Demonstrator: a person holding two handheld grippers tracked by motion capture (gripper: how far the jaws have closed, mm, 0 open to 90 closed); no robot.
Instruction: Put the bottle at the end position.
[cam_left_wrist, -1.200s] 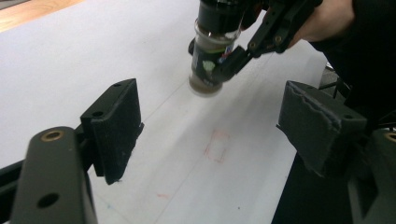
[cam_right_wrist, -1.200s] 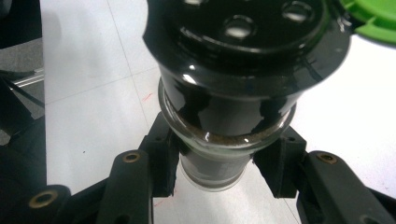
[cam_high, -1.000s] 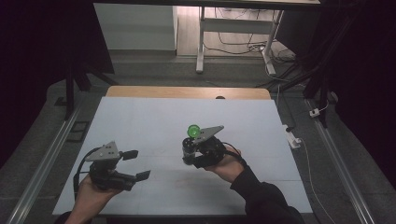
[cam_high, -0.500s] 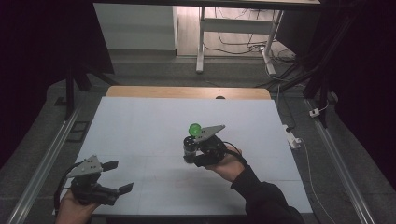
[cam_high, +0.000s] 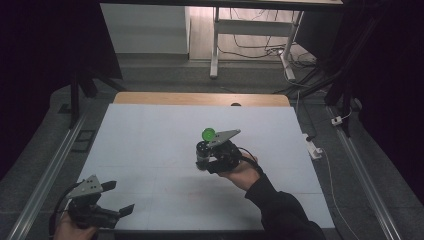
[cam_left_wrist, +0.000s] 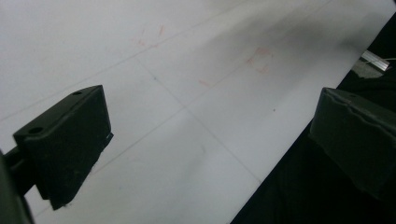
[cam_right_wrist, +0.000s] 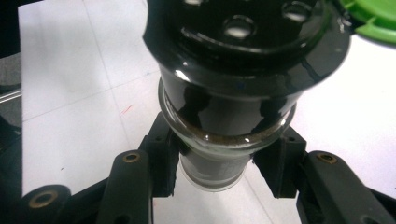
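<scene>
While clamped in the right gripper (cam_high: 205, 156) at table centre, dark glass jar (cam_right_wrist: 229, 116) w/ perforated shaker top, green flip lid (cam_high: 208, 134) hanging open: probably mid-task, dispensing step. Next likely calls for steady tilt, firm pinch on neck. Left gripper (cam_high: 120, 197) at near-left corner, jaws spread wide, holding nothing. White tabletop (cam_high: 150, 135), faint red marks; wooden far edge, dark room, cables on floor beyond.
</scene>
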